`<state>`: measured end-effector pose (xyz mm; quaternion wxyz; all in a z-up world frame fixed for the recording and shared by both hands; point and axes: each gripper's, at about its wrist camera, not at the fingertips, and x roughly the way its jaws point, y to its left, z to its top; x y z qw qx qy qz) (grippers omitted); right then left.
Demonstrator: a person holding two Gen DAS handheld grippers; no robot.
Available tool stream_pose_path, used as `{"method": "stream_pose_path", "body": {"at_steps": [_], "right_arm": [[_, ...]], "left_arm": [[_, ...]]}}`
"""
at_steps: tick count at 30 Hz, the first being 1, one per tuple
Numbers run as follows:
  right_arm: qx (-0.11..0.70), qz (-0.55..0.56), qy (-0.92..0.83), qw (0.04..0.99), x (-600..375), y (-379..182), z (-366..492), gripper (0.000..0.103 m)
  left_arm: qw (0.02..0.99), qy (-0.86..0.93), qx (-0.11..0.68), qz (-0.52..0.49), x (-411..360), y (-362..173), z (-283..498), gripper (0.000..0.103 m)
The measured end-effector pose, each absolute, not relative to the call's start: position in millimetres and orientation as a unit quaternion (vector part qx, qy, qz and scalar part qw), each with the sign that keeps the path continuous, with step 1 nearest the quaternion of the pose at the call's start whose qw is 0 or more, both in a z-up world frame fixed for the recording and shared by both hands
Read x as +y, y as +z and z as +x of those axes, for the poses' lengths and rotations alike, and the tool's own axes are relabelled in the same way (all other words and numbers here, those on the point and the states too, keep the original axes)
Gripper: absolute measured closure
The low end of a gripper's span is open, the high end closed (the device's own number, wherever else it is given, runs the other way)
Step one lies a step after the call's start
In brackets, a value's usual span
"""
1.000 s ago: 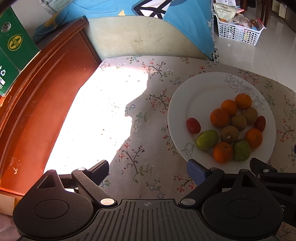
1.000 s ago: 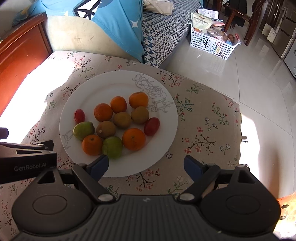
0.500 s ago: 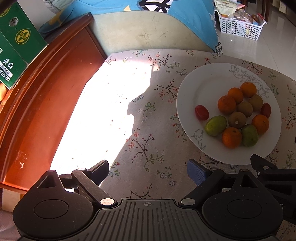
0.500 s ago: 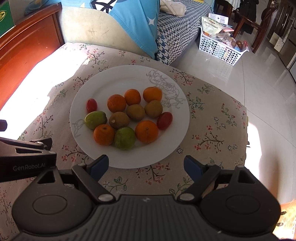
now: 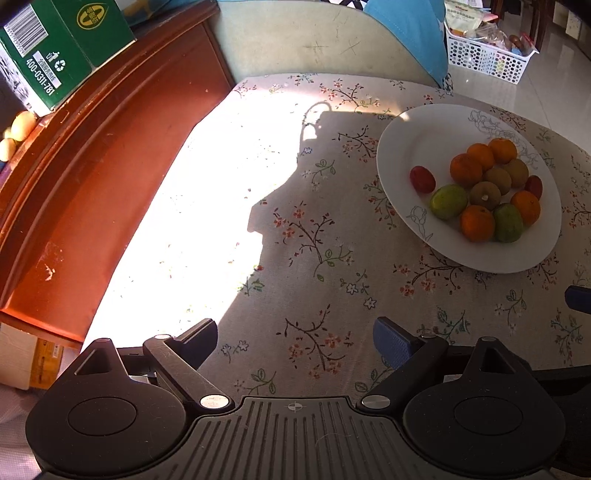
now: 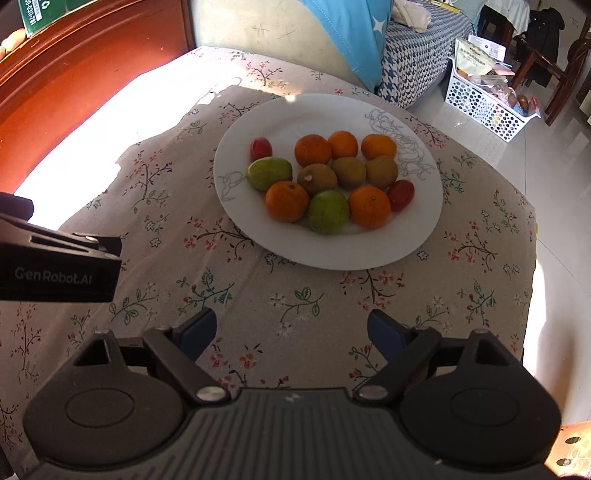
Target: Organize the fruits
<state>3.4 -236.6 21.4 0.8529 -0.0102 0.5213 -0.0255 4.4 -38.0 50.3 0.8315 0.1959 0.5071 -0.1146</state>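
Left wrist view: left gripper (image 5: 295, 338) w/ black fingers spread wide, nothing between them, hovering over the floral beige tablecloth (image 5: 314, 240); blue pad (image 5: 391, 341) on its right finger. Round white plate w/ line-drawn flowers (image 5: 413, 140) sits far right, well apart from the fingers. On it: five oranges, e.g. near one (image 5: 477, 222), three brown kiwis (image 5: 485, 195), two green fruits (image 5: 448, 201), two small red tomatoes, left one (image 5: 422, 179) a bit apart from the pile. Big sunlit patch on the cloth at left. Red-brown wooden cabinet (image 5: 92, 177) runs along the left edge, green cardboard box (image 5: 55, 48) on top far left. White perforated basket (image 5: 487, 59) on the floor far right.

Right wrist view: right gripper (image 6: 291, 332) also spread wide, empty, over the cloth near the plate's (image 6: 332, 254) near rim, not touching it. Fruits clustered mid-plate: oranges (image 6: 287, 200), kiwis (image 6: 317, 178), green ones (image 6: 328, 211), red tomato (image 6: 400, 194) at right, another (image 6: 261, 148) far left. Left gripper's black body (image 6: 59, 269) marked GenRobot.AI pokes in at left, beside the plate, apart from it. Blue cushion (image 6: 351, 33) and houndstooth sofa (image 6: 417, 62) beyond the table
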Motion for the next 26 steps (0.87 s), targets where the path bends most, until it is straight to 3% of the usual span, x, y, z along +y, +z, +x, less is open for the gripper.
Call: {"method": "stream_pose_path", "body": {"at_steps": [13, 18, 26], "right_arm": [[0.471, -0.034, 0.057, 0.88, -195, 0, -30, 0.014], [0.442, -0.034, 0.066, 0.894, -189, -8, -33, 0.001], [0.367, -0.041, 0.086, 0.925, -183, -19, -35, 0.001]], "left_arm": [[0.83, -0.104, 0.515, 0.186, -13, 47, -1, 0.01], [0.832, -0.105, 0.513, 0.183, -8, 50, -6, 0.01], [0.83, -0.108, 0.516, 0.182, -4, 46, -7, 0.01]]}}
